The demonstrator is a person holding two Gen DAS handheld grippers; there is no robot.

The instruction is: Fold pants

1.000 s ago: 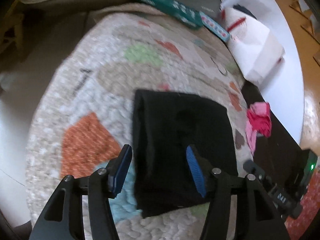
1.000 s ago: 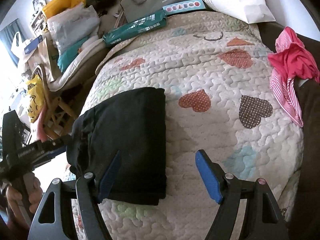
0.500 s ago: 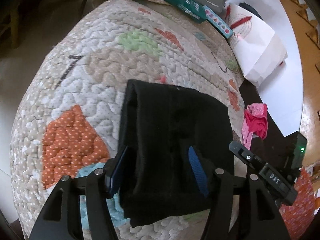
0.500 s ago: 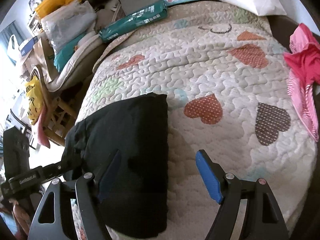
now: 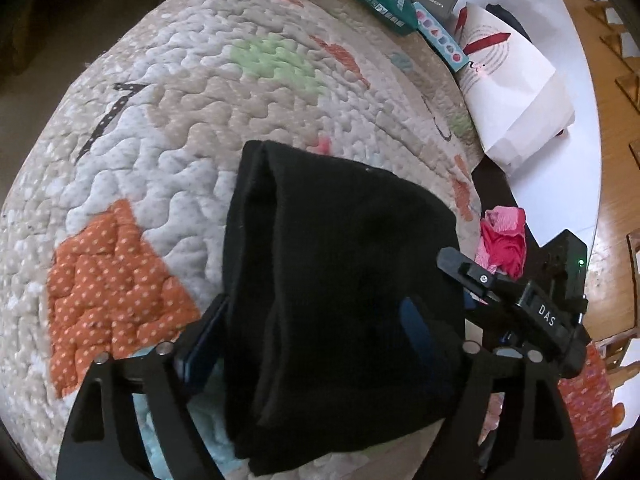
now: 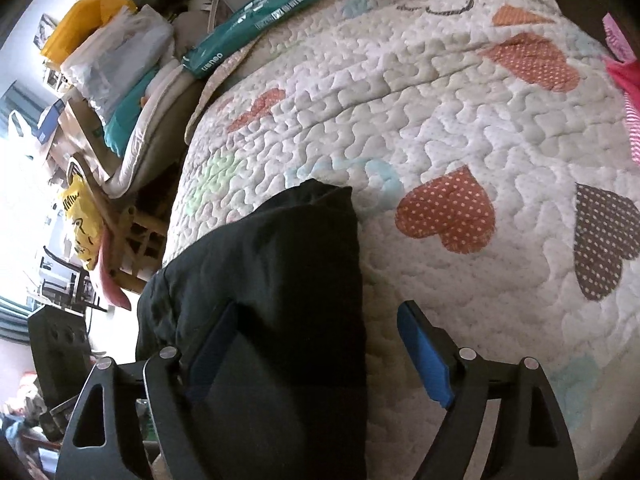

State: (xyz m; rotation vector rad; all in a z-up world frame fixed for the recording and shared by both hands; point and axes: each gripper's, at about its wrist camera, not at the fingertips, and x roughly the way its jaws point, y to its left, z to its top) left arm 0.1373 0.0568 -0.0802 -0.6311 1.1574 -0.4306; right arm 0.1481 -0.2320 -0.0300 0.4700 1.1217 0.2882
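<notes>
The black pants [image 5: 344,296] lie folded into a thick rectangle on the quilted bedspread [image 5: 192,120]. My left gripper [image 5: 312,332] is open, with one blue finger on each side of the near end of the bundle. In the right wrist view the pants [image 6: 280,288] fill the lower left. My right gripper [image 6: 320,340] is open astride their right edge: its left finger [image 6: 212,340] is over the cloth, its right finger [image 6: 424,356] over the bare quilt. The right gripper's body shows in the left wrist view [image 5: 520,304] beside the pants.
A pink and red garment [image 5: 502,240] lies at the bed's right edge and also shows in the right wrist view [image 6: 624,80]. A teal box [image 6: 252,28], a white bag [image 5: 512,96] and piled clutter [image 6: 112,60] sit at the far end. A wooden chair [image 6: 132,236] stands left of the bed.
Both grippers have moved forward and down onto the folded pants. The left gripper's fingers now straddle the bundle's near end. The right gripper has come closer over its right edge.
</notes>
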